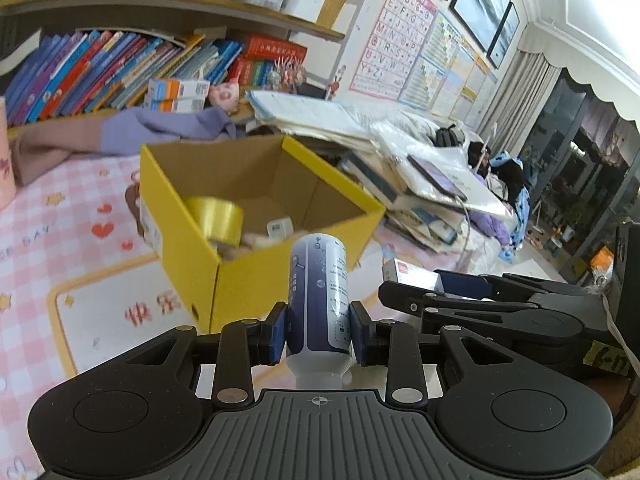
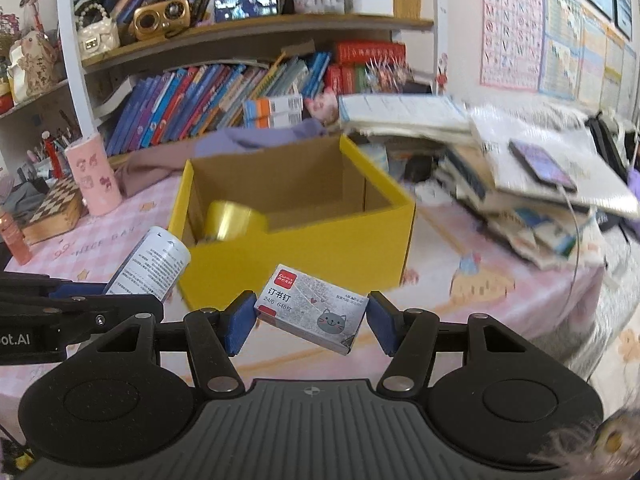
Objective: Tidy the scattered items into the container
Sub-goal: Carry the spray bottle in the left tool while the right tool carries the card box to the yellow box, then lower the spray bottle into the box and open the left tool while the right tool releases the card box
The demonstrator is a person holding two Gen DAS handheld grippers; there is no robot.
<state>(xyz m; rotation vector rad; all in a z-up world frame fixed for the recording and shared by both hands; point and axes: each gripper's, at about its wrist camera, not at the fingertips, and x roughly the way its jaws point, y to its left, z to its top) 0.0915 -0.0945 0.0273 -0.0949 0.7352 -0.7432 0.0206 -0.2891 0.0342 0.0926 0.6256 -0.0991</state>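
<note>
The open cardboard box point(image 1: 256, 280) is bright yellow outside and plain brown inside, and the roll of tape point(image 1: 218, 216) in it is a glossy yellow. The bottle point(image 1: 318, 296) carries a dark blue label with pale bubbles and a white printed panel, while the staple box point(image 2: 312, 312) is silvery grey with a red corner, a grey cartoon cat and a small red heart. The tablecloth point(image 1: 60, 240) is pink-and-white check scattered with red hearts and yellow stars, and both grippers are black with blue pads point(image 2: 240, 328).

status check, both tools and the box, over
Left tool shut on white bottle with dark blue label. Right tool shut on small grey staple box. Open yellow cardboard box ahead, yellow tape roll inside. Nothing in the way.
</note>
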